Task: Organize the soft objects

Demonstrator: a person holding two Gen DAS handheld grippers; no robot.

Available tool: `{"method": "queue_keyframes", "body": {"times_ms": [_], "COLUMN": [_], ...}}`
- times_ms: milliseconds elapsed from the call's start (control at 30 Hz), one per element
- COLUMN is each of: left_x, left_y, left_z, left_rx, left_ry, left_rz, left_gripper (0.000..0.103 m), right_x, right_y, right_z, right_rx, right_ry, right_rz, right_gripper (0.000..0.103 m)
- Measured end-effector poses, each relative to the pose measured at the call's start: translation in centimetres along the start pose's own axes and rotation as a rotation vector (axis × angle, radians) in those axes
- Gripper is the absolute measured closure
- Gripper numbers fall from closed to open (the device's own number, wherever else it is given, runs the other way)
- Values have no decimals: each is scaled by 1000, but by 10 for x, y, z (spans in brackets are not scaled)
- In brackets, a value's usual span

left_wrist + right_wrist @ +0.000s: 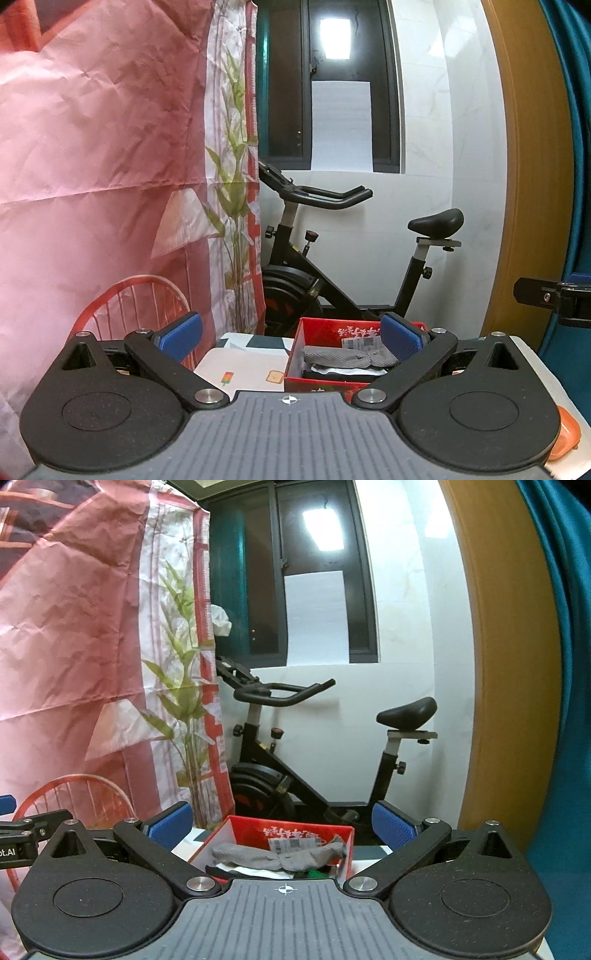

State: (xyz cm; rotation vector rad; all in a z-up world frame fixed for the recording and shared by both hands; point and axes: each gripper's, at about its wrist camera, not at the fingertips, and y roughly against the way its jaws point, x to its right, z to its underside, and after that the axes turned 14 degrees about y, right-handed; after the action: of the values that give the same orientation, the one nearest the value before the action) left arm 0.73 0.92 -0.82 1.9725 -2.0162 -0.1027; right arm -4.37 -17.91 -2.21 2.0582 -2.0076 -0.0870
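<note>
Red box [325,384] on table [243,365], exercise bike [332,266] behind.

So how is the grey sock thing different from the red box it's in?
The grey knitted piece is soft, crumpled and lies draped across other folded items; the red box is stiff, with straight upright walls. The grey piece is plain, while the red box has printed characters and a label on its inner wall. The box holds things; the grey piece is held. Both sit on the table.

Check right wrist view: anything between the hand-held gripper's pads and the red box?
Nothing. The right hand-held gripper is open and empty; the red box holding grey cloth sits directly ahead.
</note>
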Motion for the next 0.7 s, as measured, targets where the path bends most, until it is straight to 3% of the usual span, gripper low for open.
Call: {"method": "queue_keyframes", "body": {"times_ms": [700], "left_x": [-1], "left_y": [-2], "left_z": [8], "left_rx": [-24], "left_ry": [16], "left_rz": [-12], "left_gripper": [0], "right_x": [-5], "right_y": [-7], "right_z": [11], "right_rx": [-19], "right_ry": [-15], "right_rz": [-8], "right_gripper": [0]}}
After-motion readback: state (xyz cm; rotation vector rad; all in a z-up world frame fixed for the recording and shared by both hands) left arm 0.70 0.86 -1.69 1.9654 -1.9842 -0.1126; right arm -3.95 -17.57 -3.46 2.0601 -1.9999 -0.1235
